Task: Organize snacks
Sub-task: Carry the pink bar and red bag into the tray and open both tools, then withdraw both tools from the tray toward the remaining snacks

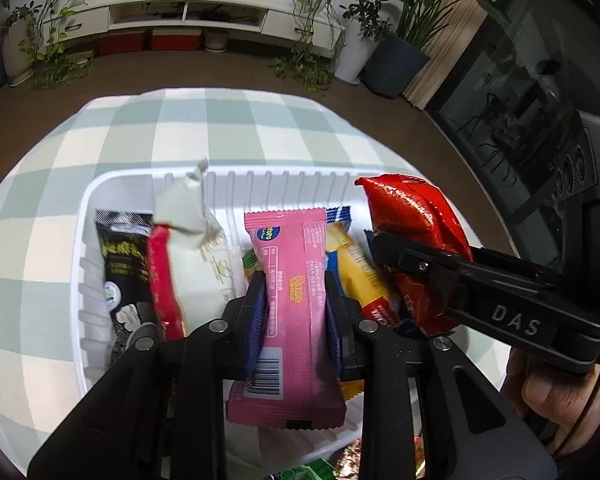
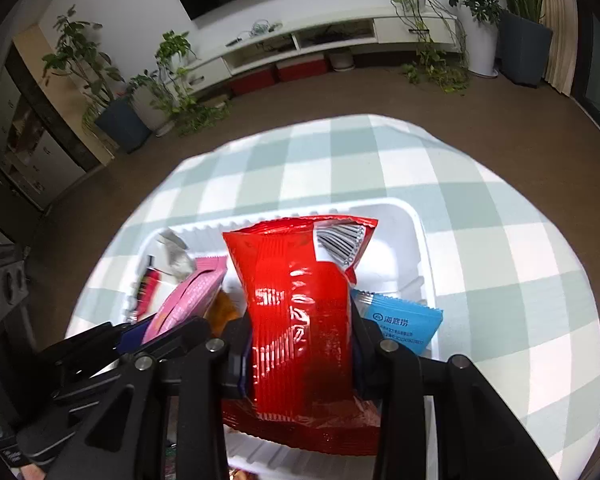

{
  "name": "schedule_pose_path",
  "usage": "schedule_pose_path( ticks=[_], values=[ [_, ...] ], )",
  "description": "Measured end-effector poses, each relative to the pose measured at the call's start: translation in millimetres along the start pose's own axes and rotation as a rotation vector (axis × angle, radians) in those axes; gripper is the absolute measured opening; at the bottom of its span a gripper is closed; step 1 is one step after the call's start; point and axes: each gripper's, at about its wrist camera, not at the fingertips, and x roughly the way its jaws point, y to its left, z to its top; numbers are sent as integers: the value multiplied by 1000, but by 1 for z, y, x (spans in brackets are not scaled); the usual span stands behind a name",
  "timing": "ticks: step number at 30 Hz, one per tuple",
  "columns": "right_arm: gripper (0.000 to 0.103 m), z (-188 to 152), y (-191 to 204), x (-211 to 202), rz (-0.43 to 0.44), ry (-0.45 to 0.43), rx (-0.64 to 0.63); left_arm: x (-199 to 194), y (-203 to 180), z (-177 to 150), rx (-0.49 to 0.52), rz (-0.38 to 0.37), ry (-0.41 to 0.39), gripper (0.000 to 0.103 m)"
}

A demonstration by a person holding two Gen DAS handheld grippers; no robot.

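Left gripper (image 1: 296,312) clamped on pink snack packet (image 1: 290,300), blue pads pressed to both long edges, packet upright above white tray (image 1: 112,184). Right gripper (image 2: 302,354) clamped on red snack bag (image 2: 300,320), bag standing tall between the fingers, also over the tray. Both held just beside each other, red bag to the right of the pink packet in the left wrist view. Inside the tray: black packet (image 1: 122,264), white packet (image 1: 198,264), yellow packet (image 1: 356,268), blue sachet (image 2: 400,320) near the right wall. Tray resting on green-and-white checked cloth (image 1: 236,128). Bare hand (image 1: 556,388) visible under the right tool.
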Motion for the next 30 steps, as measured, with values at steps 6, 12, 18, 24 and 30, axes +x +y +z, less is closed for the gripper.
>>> schedule_pose_path(
  ticks=[6, 12, 18, 24, 30],
  values=[
    [39, -6, 3, 8, -28, -10, -30, 18, 6, -3, -1, 27, 18, 25],
    [39, -13, 2, 17, -36, -15, -36, 24, 6, -2, 14, 41, 20, 27],
    [39, -15, 2, 19, -27, -15, -41, 25, 6, -2, 18, 49, 13, 28],
    [45, -14, 2, 12, -26, -15, -34, 15, 3, -4, 22, 49, -8, 29],
    [53, -13, 5, -4, -40, -63, -44, -2, 2, -4, 25, 63, -49, 46]
  ],
)
